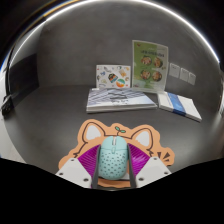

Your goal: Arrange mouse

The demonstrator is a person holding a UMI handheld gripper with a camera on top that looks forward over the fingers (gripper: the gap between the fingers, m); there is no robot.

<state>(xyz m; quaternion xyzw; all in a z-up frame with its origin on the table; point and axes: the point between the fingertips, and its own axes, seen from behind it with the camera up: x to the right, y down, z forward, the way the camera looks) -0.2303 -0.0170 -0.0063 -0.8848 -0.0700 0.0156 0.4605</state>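
The mouse looks like smooth, pale plastic. It sits low in the picture on a soft-looking mat. The books above are shiny paper.

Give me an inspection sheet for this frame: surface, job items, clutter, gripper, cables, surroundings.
Surface: dark tabletop, mostly bare.
Job's things: pale teal mouse on an orange cat-shaped mouse pad, between the fingers.
Clutter: open booklet, second booklet, two upright printed cards behind them.
Gripper: gripper fingers flank the mouse; contact cannot be told.
Cables: nothing seen.
Surroundings: plain grey wall; small items pinned to it beyond the cards, too small to identify.
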